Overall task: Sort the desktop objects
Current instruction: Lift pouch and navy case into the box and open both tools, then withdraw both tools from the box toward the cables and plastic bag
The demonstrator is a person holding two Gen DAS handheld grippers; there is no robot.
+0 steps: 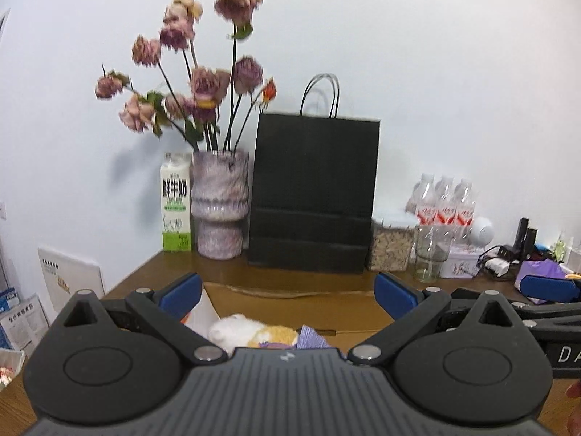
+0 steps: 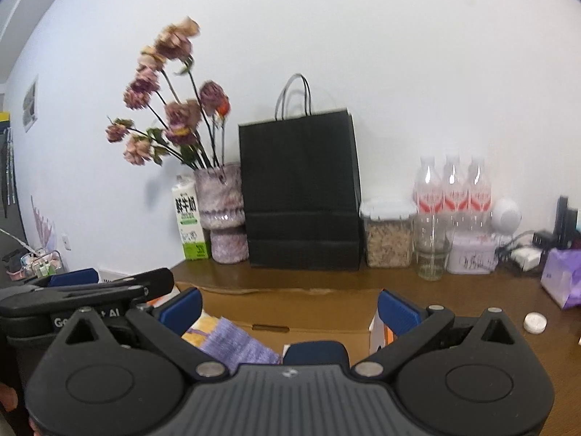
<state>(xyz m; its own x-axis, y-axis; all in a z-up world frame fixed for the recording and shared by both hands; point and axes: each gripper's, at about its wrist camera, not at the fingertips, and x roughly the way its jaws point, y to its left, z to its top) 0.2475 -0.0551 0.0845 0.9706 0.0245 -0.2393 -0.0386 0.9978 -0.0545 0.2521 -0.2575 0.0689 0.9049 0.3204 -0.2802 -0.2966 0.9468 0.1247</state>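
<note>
Left gripper (image 1: 288, 294) spread wide, nothing between the blue pads; right gripper (image 2: 290, 303) likewise spread, empty. Both raised over an open brown cardboard box (image 2: 290, 299) on the brown wooden table (image 2: 472, 290).

Directly below and ahead of the left gripper, inside the box: white-and-orange plush toy (image 1: 250, 330), purple patterned pouch (image 1: 312, 338) touching it on the right. Same purple pouch (image 2: 236, 341) visible under the right gripper's left finger; a dark blue item just below centre, identity unclear.

Still outside the box, right of the right gripper: small white round cap (image 2: 535, 322) near, purple packet (image 2: 563, 276) further right. Judged: sorting partly done, these likely next.

Beyond the box, against the wall: tall black paper bag (image 1: 314, 196), mottled purple ceramic vase of dried roses (image 1: 219, 203), green-and-white milk carton (image 1: 176, 207), clear empty glass (image 2: 432, 250), lidded plastic cereal container (image 2: 388, 234).

Risks:
- Grippers close side by side; a sideways swing toward the cap could knock them together.
- Glass and vase look top-heavy; an overreaching forward move could tip them.
- Cap low and flat; pads could slide off, skittering it away.
</note>
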